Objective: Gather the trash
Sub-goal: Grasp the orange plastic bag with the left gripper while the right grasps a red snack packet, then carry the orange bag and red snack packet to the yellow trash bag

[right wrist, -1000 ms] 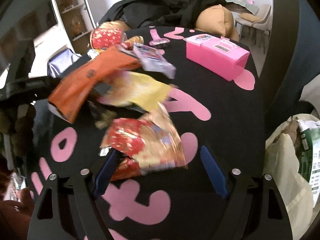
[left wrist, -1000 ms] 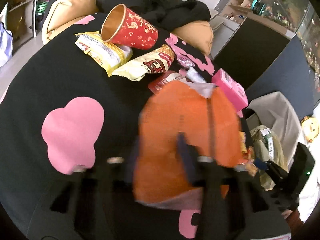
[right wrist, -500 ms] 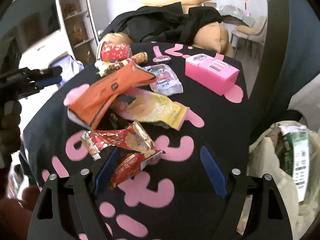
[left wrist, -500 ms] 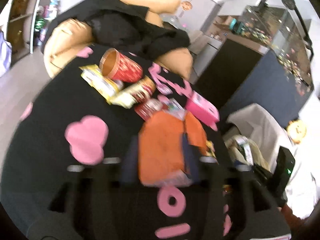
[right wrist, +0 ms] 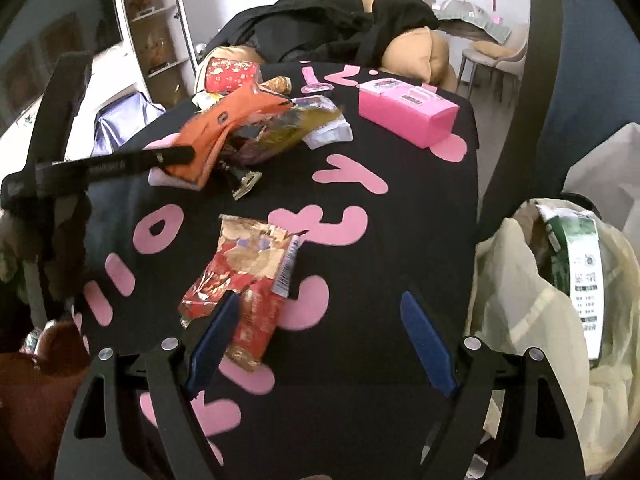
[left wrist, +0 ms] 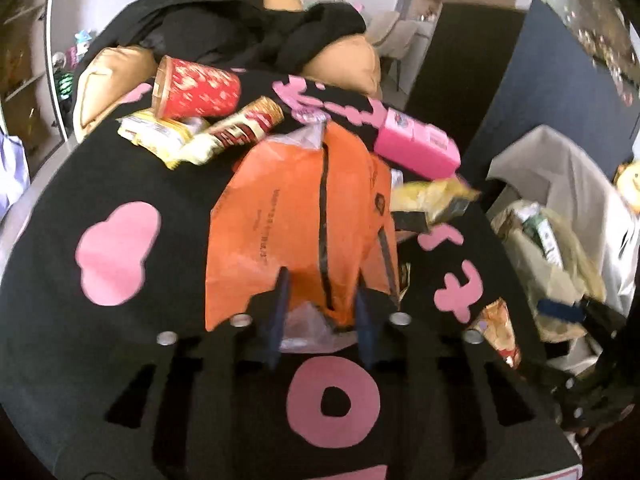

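Left claw [left wrist: 320,300] is clamped on the near edge of the orange bag [left wrist: 296,216], lifted off the table [left wrist: 80,152]. Judgement: keep the pinch firm and carry it right to the trash bag [left wrist: 560,208]; yellow wrapper [left wrist: 432,196] beside it may snag. Right claw [right wrist: 320,344] gapes wide, holding nothing, red wrapper [right wrist: 248,268] touching its left finger. Only the right view shows the bag hanging clear of the table and the trash bag's contents.
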The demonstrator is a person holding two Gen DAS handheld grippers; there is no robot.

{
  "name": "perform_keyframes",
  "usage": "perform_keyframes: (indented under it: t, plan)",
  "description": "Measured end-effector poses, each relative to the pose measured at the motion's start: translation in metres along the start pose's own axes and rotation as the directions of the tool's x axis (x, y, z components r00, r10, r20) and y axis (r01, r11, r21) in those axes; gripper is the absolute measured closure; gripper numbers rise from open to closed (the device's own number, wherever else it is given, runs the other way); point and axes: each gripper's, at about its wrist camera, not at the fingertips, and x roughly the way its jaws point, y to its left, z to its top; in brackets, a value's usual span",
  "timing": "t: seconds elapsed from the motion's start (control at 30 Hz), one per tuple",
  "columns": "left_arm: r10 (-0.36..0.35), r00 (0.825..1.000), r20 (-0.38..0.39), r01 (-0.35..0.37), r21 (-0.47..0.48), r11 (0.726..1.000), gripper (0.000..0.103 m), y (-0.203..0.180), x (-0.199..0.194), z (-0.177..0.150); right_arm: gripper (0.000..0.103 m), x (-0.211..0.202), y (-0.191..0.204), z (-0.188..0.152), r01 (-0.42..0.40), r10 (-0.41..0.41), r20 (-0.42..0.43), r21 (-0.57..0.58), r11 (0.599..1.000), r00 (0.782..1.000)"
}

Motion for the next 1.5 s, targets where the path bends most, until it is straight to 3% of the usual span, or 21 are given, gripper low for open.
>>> perform_keyframes:
  t: [0.13, 0.33, 0.57, 0.6, 0.63, 0.7, 0.73, 0.93, 1.23, 1.5]
  plan:
    - [0.032, 0.996, 0.081, -0.029, -0.038, 0.999, 0.102, 0.014, -0.039, 0.007, 0.024, -0.009, 0.005, -0.009, -0.036, 0.036, 0.001, -0.017, 0.999, 0.999]
    - [0.029, 0.986, 0.162, -0.015, -0.082, 0.997, 0.102, 0.025, -0.081, 0.009, 0.024, -0.011, 0.010, 0.002, -0.113, 0.108, 0.054, 0.102, 0.988, 0.993]
    - [0.003, 0.989, 0.150, 0.017, -0.126, 0.992, 0.102, 0.035, -0.089, 0.001, 0.025, 0.039, 0.022, 0.030, -0.030, 0.037, -0.069, 0.098, 0.995, 0.997]
    - [0.005, 0.989, 0.148, 0.015, -0.129, 0.991, 0.102, 0.035, -0.089, 0.000, 0.032, 0.045, 0.025, 0.033, -0.024, 0.031, -0.088, 0.084, 0.996, 0.996]
    - [0.010, 0.989, 0.146, 0.009, -0.131, 0.991, 0.102, 0.035, -0.089, 0.000, 0.047, 0.048, 0.027, 0.034, -0.031, 0.037, -0.099, 0.067, 0.997, 0.994]
    - [0.025, 0.990, 0.141, -0.006, -0.133, 0.991, 0.102, 0.035, -0.090, -0.001, 0.056, 0.049, 0.032, 0.034, -0.060, 0.063, -0.109, 0.027, 0.998, 0.992]
    - [0.028, 0.990, 0.140, -0.009, -0.136, 0.991, 0.102, 0.035, -0.091, -0.001, 0.064, 0.046, 0.036, 0.035, -0.062, 0.061, -0.101, -0.008, 0.998, 0.993]
    - [0.022, 0.985, 0.171, 0.002, -0.138, 0.990, 0.102, 0.031, -0.101, 0.002, 0.067, 0.022, 0.035, 0.043, -0.044, 0.041, -0.049, -0.077, 0.996, 0.998]
    - [0.008, 0.972, 0.236, 0.013, -0.086, 0.996, 0.102, 0.006, -0.121, 0.031, 0.067, -0.029, -0.003, 0.071, -0.002, 0.004, 0.111, -0.019, 1.000, 0.994]
    - [-0.045, 0.963, 0.266, 0.044, 0.007, 0.999, 0.102, -0.040, -0.127, 0.055, 0.067, -0.074, -0.048, 0.080, 0.053, -0.063, 0.236, 0.048, 0.997, 0.970]
